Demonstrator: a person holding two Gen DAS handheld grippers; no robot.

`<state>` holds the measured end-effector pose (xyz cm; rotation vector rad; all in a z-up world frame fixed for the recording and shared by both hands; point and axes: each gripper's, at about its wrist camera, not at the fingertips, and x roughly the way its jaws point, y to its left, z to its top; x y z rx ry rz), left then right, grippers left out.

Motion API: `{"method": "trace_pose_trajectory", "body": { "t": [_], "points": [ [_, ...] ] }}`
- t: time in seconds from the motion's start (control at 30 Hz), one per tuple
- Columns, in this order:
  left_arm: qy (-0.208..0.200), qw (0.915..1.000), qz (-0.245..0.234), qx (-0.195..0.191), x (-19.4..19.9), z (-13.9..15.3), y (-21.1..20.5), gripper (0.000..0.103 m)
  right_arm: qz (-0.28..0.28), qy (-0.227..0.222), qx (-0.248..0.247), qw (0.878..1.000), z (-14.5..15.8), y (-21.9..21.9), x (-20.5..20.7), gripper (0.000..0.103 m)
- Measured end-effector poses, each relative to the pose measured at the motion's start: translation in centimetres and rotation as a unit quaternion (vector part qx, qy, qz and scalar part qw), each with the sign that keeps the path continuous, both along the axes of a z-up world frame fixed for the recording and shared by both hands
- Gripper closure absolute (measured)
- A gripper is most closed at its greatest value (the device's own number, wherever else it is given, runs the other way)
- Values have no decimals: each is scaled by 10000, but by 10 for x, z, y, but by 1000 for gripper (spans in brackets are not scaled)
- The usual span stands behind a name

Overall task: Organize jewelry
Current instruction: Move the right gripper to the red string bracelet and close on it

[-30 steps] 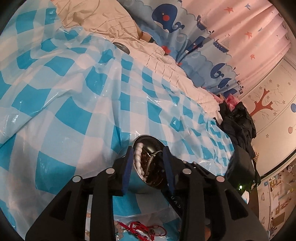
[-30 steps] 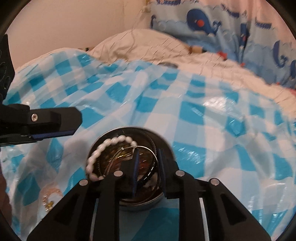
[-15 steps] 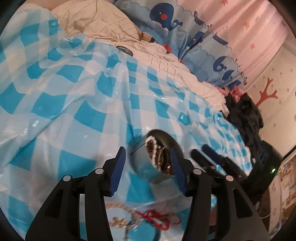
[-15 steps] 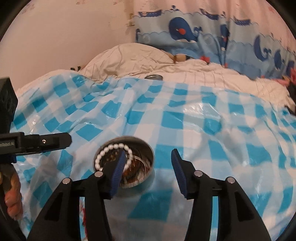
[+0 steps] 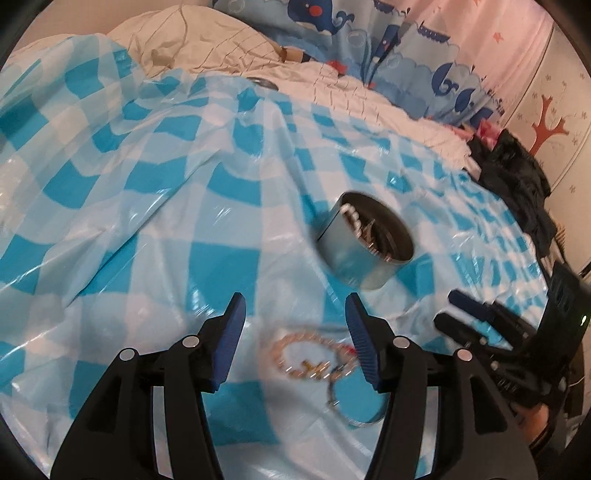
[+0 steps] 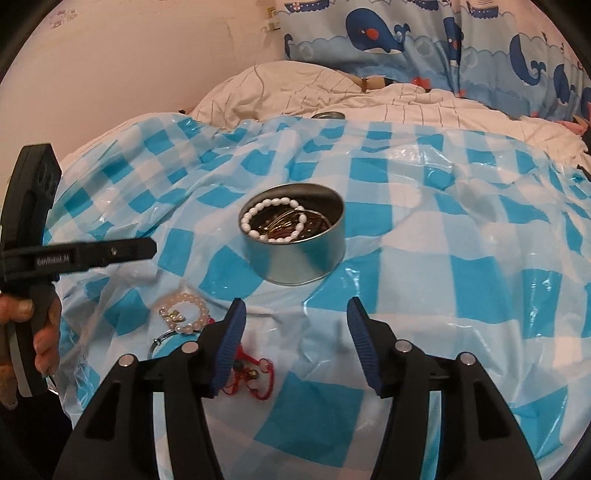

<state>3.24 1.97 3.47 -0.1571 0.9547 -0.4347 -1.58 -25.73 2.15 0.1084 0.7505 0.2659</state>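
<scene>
A round metal tin (image 6: 295,262) stands on the blue-checked plastic sheet (image 6: 461,240), with a white pearl bracelet (image 6: 271,221) and other jewelry inside. The tin (image 5: 351,266) lies beyond and to the right of my left gripper (image 5: 293,306). Its jaws are opening with nothing between the pads. On the sheet below that gap lies a pink bead bracelet (image 5: 306,350), untouched. My right gripper (image 6: 293,308) is also opening and empty, a little short of the tin. The bead bracelet (image 6: 184,314), a red string bracelet (image 6: 255,373) and a metal ring (image 6: 159,341) lie to its lower left.
A small metal lid (image 6: 328,115) rests at the sheet's far edge against a rumpled white quilt (image 6: 295,85). A whale-print curtain (image 6: 406,33) hangs behind. Dark clothes (image 5: 517,177) are piled at the right. A person's hand (image 6: 22,325) holds the left gripper (image 6: 110,253).
Both grippers have drawn back from the tin and their jaws have spread. The tin stays on the sheet, now farther off. The bead bracelet has come into the left wrist view.
</scene>
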Motion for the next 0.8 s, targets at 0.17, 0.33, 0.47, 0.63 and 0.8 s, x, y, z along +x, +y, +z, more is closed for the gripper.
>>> {"method": "trace_pose_trajectory", "body": {
  "t": [0.17, 0.33, 0.47, 0.63, 0.8],
  "points": [
    [-17, 9990, -80, 438, -5, -8, 1, 49, 143, 101, -105, 9998, -6, 7, 2, 47],
    [93, 9968, -168, 781, -3, -23, -4, 48, 399, 147, -355, 9985, -13, 21, 3, 48],
    [112, 9946, -307, 983, -5, -29, -13, 48, 742, 108, -525, 9958, -16, 35, 1, 57],
    [136, 9928, -422, 1109, -6, -34, -22, 48, 1023, 137, -754, 9918, -22, 49, -1, 75],
    [204, 9920, -508, 1141, -6, -41, -29, 48, 1021, 276, -915, 9902, -30, 54, 2, 90]
  ]
}}
